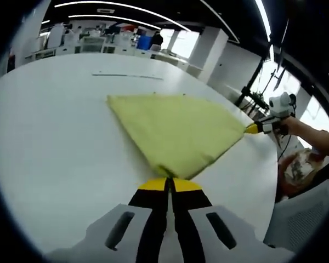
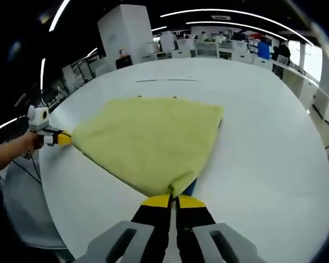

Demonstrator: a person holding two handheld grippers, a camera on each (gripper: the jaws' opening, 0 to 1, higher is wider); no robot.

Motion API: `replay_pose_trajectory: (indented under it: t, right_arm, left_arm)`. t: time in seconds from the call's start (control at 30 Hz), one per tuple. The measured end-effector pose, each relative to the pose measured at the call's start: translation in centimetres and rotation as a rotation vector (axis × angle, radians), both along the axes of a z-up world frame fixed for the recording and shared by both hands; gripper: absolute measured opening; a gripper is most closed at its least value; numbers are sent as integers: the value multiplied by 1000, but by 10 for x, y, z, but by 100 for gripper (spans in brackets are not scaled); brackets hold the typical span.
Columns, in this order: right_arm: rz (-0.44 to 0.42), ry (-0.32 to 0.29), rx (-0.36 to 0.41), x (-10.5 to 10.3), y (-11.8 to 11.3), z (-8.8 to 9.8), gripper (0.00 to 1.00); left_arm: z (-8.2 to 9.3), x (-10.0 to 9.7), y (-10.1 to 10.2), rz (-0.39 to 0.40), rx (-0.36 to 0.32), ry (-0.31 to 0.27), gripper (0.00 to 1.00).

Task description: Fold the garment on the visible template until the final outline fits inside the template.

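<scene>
A yellow-green garment [image 1: 178, 134] lies spread and folded on the white table [image 1: 55, 148]. My left gripper [image 1: 170, 184] is at its near corner, yellow tips shut on the cloth edge. In the right gripper view the garment [image 2: 151, 139] forms a flat pointed shape, and my right gripper [image 2: 173, 200] is shut on its near corner. Each gripper also shows in the other's view, held by a hand at the cloth's far corner: the right gripper [image 1: 259, 128] and the left gripper [image 2: 60, 138]. A thin dark template line [image 1: 126, 75] [image 2: 164, 80] runs on the table beyond the garment.
The round table's edge [image 2: 49, 181] curves close to the left hand. A grey chair [image 1: 301, 219] stands by the table on the right. Desks and a person in blue [image 2: 263, 48] are far behind. A small blue patch [image 2: 189, 188] peeks from under the cloth corner.
</scene>
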State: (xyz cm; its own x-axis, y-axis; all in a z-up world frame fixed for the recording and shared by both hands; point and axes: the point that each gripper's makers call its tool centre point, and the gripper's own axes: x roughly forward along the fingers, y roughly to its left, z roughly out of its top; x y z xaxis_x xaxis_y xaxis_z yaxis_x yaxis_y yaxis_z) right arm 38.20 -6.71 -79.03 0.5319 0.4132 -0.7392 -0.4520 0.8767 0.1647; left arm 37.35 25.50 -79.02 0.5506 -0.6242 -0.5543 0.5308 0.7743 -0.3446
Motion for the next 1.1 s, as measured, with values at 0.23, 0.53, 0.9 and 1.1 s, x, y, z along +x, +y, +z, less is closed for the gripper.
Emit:
replay_pose_trajectory:
  t: [0.23, 0.53, 0.9, 1.1]
  right_arm:
    - [9, -8, -6, -1, -1, 2, 0]
    - [44, -28, -54, 0, -12, 6, 0]
    - [139, -76, -114, 2, -16, 16, 0]
    - [159, -59, -134, -2, -17, 1, 0]
  left_arm:
    - [3, 0, 1, 21, -25, 2, 0]
    - [10, 2, 8, 37, -5, -10, 0]
    - [11, 1, 20, 32, 68, -26, 0]
    - [4, -3, 17, 16, 81, -9, 0]
